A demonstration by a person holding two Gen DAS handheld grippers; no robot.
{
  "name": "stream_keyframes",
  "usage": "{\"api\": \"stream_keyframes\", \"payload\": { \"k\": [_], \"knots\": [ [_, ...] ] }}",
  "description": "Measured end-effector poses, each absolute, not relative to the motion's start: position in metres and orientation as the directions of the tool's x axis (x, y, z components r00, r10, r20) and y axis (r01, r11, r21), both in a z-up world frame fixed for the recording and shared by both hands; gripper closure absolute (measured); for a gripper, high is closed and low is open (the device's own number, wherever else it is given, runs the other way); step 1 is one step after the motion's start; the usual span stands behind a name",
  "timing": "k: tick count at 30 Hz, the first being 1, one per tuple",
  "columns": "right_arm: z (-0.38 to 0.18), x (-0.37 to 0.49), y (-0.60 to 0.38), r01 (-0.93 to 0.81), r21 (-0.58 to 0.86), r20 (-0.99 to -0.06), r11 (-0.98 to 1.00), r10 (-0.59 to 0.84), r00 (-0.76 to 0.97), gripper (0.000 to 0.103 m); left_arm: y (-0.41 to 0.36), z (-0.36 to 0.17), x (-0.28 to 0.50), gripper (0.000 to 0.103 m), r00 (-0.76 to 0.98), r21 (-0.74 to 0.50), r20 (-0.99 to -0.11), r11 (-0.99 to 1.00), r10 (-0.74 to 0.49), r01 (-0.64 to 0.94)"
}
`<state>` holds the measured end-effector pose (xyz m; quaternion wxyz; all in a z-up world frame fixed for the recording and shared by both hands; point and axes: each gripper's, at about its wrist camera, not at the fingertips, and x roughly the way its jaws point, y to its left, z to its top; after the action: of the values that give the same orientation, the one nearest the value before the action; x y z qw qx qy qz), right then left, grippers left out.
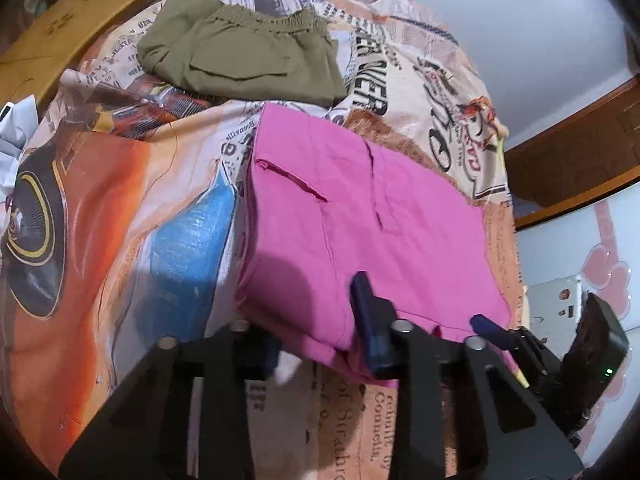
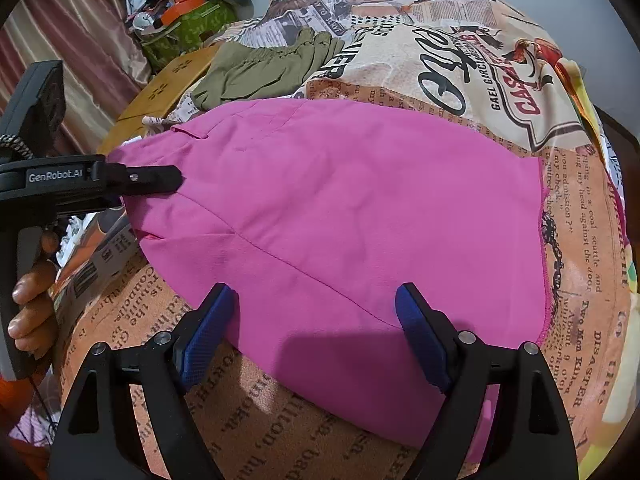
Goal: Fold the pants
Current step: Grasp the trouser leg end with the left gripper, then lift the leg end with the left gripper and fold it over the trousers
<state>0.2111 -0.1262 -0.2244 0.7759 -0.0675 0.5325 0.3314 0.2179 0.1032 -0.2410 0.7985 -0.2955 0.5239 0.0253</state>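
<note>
The pink pants (image 2: pixel 340 220) lie folded on the bed. Left gripper (image 1: pixel 324 344) fingers pinch their near edge; right gripper (image 2: pixel 316 332) fingers straddle the hem, apart. Next, probably, right clamps.

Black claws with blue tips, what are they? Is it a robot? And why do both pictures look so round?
It is not a robot. A person holds a two-finger gripper in each hand, and you can see one hand on a handle. Each gripper carries a wide-angle camera that looks along its fingers and bends the picture round. One picture comes from the left gripper and one from the right. Pink pants lie on the newspaper-print sheet, with an olive green garment behind them. The left gripper pinches the edge of the pink pants. The right gripper is open over their near edge and holds nothing.
</note>
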Motion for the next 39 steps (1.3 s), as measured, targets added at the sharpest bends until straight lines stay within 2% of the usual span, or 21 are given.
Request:
{"api": "stream_keyframes", "payload": {
  "k": [4,10,15,20,25,30,39],
  "knots": [
    [-0.218,0.211,-0.134,-0.570,0.285,-0.853,0.771,0.476,0.217,0.022,0.103,-0.233,0.210,0.079,0.468,-0.396,-0.858,0.853,-0.212,-0.340],
    [-0.206,0.206,-0.149,-0.536,0.271,-0.844,0.799,0.465,0.266,0.022,0.104,-0.216,0.191,0.080,0.500,-0.228,-0.866,0.912,-0.029,-0.341],
    [-0.211,0.203,-0.162,-0.513,0.238,-0.864,0.825,0.421,0.275,0.022,0.098,-0.193,0.175,0.080,0.559,-0.071,-0.819,0.944,0.129,-0.322],
    [-0.220,0.204,-0.176,-0.477,0.242,-0.875,0.845,0.402,0.268,0.022,0.075,-0.176,0.178,0.080,0.607,0.032,-0.772,0.965,0.190,-0.261],
    [-0.224,0.203,-0.181,-0.476,0.247,-0.870,0.844,0.409,0.274,0.022,0.047,-0.159,0.190,0.083,0.658,0.041,-0.739,0.984,0.146,-0.172],
    [-0.225,0.204,-0.182,-0.479,0.256,-0.867,0.839,0.419,0.270,0.022,0.023,-0.147,0.205,0.084,0.677,-0.041,-0.735,0.997,0.019,-0.073],
    [-0.226,0.205,-0.184,-0.472,0.276,-0.859,0.837,0.435,0.270,0.022,-0.016,-0.148,0.230,0.086,0.631,-0.121,-0.765,0.991,-0.129,0.056]
  ]
}}
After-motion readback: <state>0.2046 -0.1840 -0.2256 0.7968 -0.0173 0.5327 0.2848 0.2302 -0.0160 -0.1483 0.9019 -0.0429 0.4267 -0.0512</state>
